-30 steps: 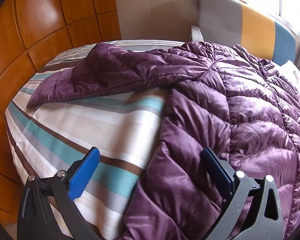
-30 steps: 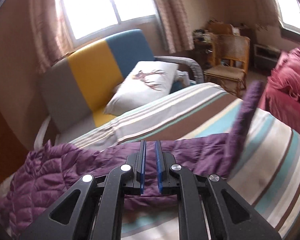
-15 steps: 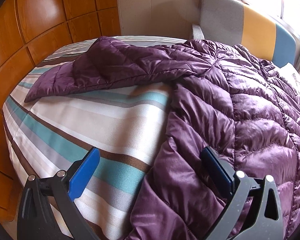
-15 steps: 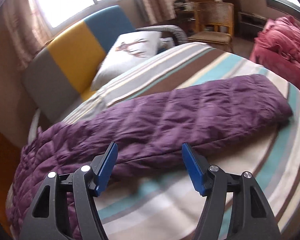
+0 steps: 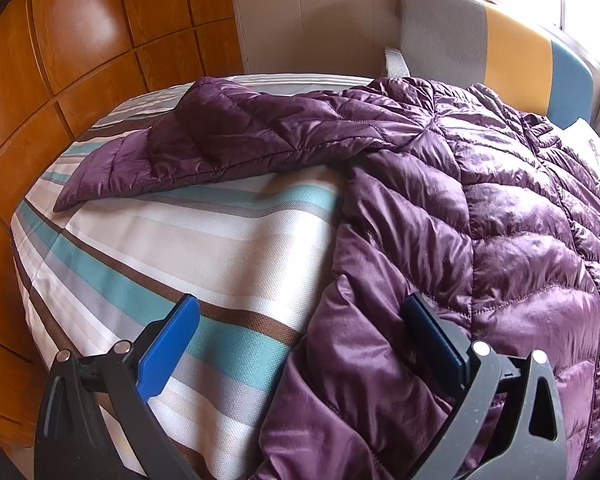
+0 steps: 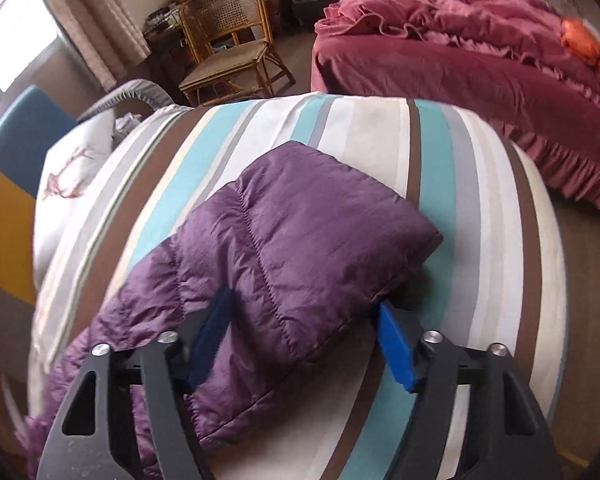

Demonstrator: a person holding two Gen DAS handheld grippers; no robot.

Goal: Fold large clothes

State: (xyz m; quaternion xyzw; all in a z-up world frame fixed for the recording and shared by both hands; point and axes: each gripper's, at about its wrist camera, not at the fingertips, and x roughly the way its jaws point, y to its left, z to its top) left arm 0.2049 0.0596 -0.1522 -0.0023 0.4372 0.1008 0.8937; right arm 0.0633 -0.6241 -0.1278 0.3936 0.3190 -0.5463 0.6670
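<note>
A purple quilted down jacket (image 5: 500, 208) lies spread on a striped bed (image 5: 188, 240). Its left sleeve (image 5: 228, 140) stretches out toward the wooden wall. My left gripper (image 5: 300, 340) is open, low over the jacket's left side edge, one finger over the sheet and one on the jacket. In the right wrist view the other sleeve (image 6: 300, 248) lies flat on the bed, its cuff pointing away. My right gripper (image 6: 304, 340) is open and straddles this sleeve just behind the cuff.
A wooden panel wall (image 5: 80, 40) runs along the bed's left side. A grey, yellow and blue sofa (image 5: 512, 60) with a white deer cushion (image 6: 76, 168) stands past the bed. A wicker chair (image 6: 228, 36) and a red bed (image 6: 480, 56) lie beyond.
My right gripper opened and let go of the sleeve, which now lies flat on the bed; it then swung and dropped over the cuff end. My left gripper crept slightly forward, still open.
</note>
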